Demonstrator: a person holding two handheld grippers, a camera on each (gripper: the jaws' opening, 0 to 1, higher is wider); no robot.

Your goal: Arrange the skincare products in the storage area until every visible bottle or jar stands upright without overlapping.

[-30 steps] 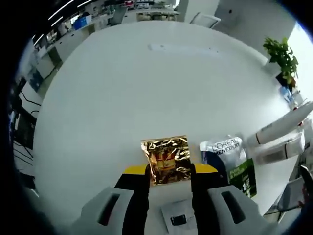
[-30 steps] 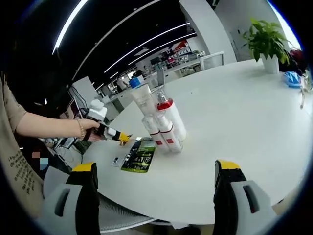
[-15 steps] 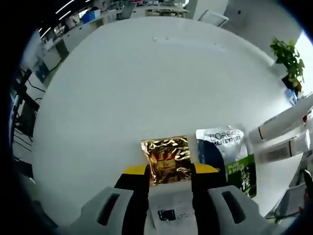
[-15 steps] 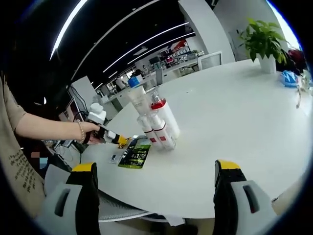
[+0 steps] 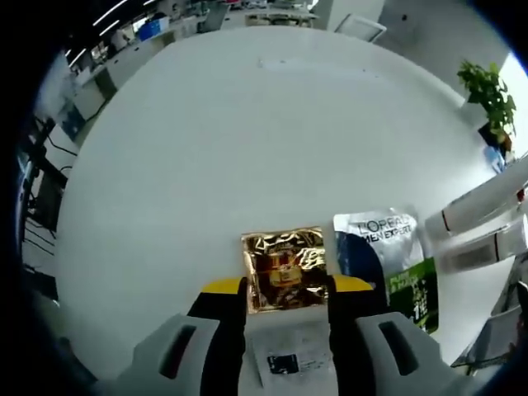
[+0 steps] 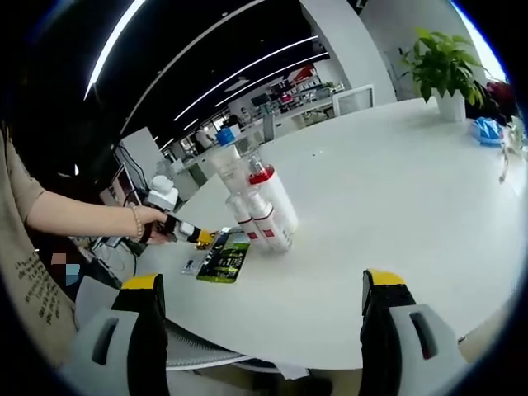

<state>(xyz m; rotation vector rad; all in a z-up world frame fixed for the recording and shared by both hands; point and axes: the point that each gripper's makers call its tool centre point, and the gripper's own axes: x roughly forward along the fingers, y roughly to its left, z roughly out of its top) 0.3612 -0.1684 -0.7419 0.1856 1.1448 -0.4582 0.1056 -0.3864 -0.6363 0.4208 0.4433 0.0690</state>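
Left gripper view, nearest first: left hand-held gripper point(image 5: 287, 285) has its jaws set narrow, either side of a gold foil sachet point(image 5: 285, 269) lying flat on the white surface point(image 5: 206, 140). Jaws look pressed to the sachet's sides, so prob. clamped on it. Between the jaws at the near edge sits a small white card w/ a dark mark point(image 5: 289, 363). Just right of the gold sachet lies a flat pouch, white, dark blue & green point(image 5: 384, 264). Further right, white tubes point(image 5: 483, 223) lean across the edge of the view.

Right gripper view: right hand-held gripper point(image 6: 260, 301) hangs wide, nothing between the jaws, near the surface's edge. Past it, mid-left, the bottles w/ red bands point(image 6: 260, 210) stand close together, upright, w/ a taller tube point(image 6: 224, 165) at the back; whether they touch is hard to tell. The green pouch lies just left of them, and a person's hand point(image 6: 153, 223) holds the other hand-held gripper there. A potted plant point(image 6: 445, 70) stands far right.

Risks:
- Sachet is thin & slick; a side pinch could buckle it or let it slip out on lifting.
- Flat packs won't stand alone; propped against the bottles they could tip one or overlap.
- Left side is crowded near the pouch, so a careless sweep may drag it.
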